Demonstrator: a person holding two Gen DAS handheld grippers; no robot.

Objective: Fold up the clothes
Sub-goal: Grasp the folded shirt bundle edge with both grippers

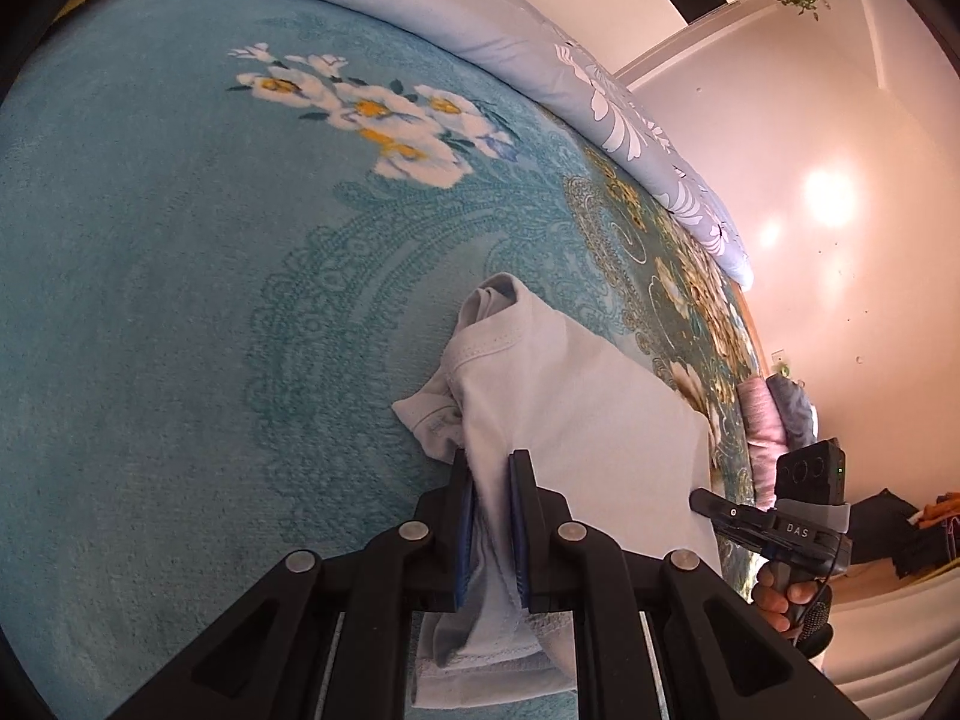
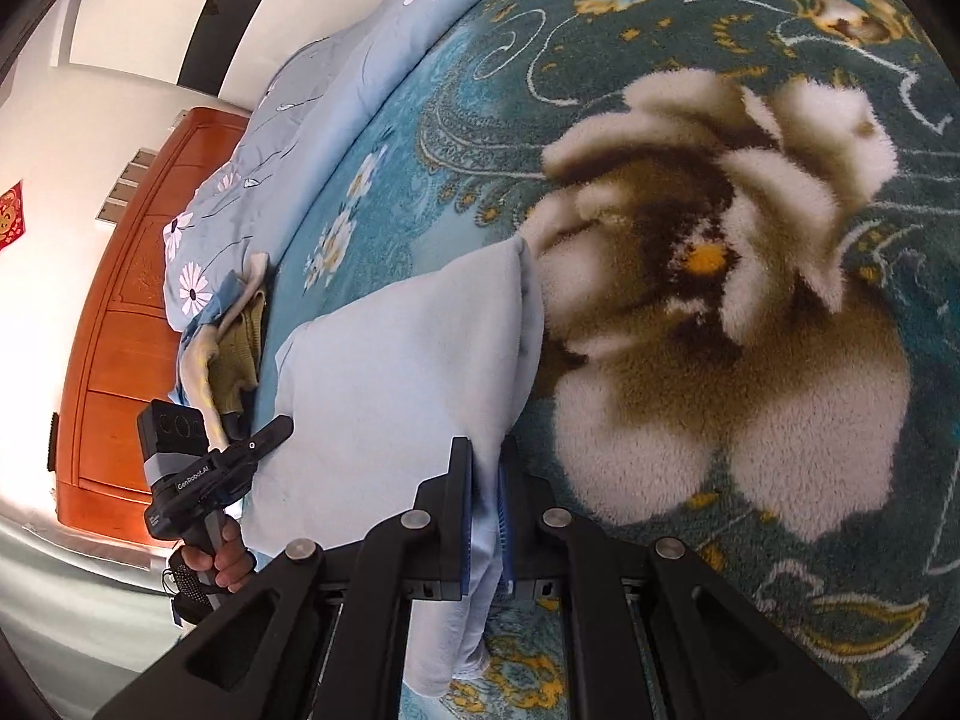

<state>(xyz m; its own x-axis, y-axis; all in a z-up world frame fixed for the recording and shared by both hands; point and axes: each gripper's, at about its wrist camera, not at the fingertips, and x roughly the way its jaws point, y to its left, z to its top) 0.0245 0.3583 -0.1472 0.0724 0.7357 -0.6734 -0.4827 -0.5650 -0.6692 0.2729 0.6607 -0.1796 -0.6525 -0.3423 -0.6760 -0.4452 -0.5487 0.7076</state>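
The pale blue garment (image 1: 576, 408) lay on the teal floral blanket (image 1: 180, 276) of the bed, near its edge, pinched at 2 places along its near side. The left hand-held gripper (image 1: 492, 468) was clamped on a bunched, hemmed part of the cloth, and the right hand-held gripper (image 2: 483, 468) was clamped narrowly on a fold of the cloth's other near corner. Between them the fabric looked doubled over and fairly smooth, so at least 1 fold seemed to be in; whether this was the last fold or a middle one could not be settled. The garment's long axis appeared to run from 1 gripper to the other, along the bed's edge, with the ribbed neckline (image 1: 480, 348) toward the left gripper's side. Other clothes (image 2: 234, 348) sat bunched against the blue flowered quilt (image 2: 288, 138).
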